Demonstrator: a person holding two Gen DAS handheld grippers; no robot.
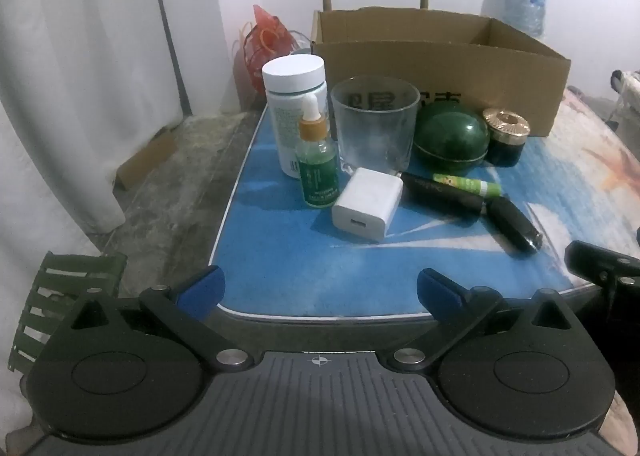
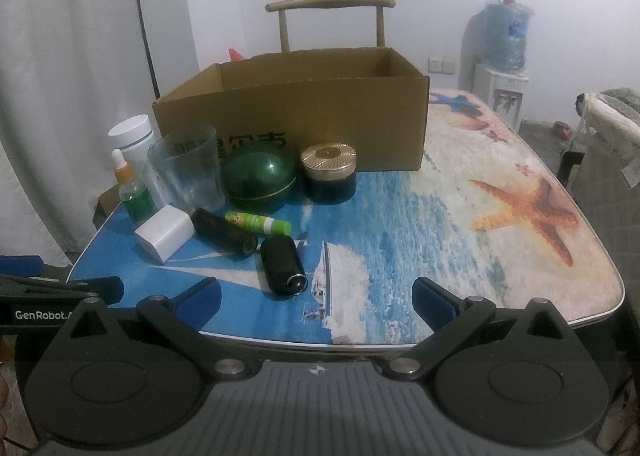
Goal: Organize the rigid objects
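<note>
Cardboard box [image 2: 288, 111] stands open at the back of the table [image 2: 460, 240]; what its inside holds cannot be seen. Before it sit a clear glass [image 2: 188, 171], seemingly bare, a white bottle [image 1: 294, 111], dropper bottle [image 1: 317, 163], green dome [image 2: 260, 179] and gold-lidded jar [image 2: 329, 171]. Left gripper [image 1: 320, 288] and right gripper [image 2: 316, 296] hover spread wide, grasping nothing.

An open brown cardboard box [image 2: 292, 111] stands at the back of the sea-printed table [image 2: 500, 240]. Before it, left to right: white-capped bottle [image 1: 294, 107], clear glass tumbler [image 1: 374, 127], round green case [image 1: 450, 137], gold-lidded dark jar [image 1: 506, 135]. A white square charger [image 1: 368, 203] lies nearer, before the tumbler.
</note>
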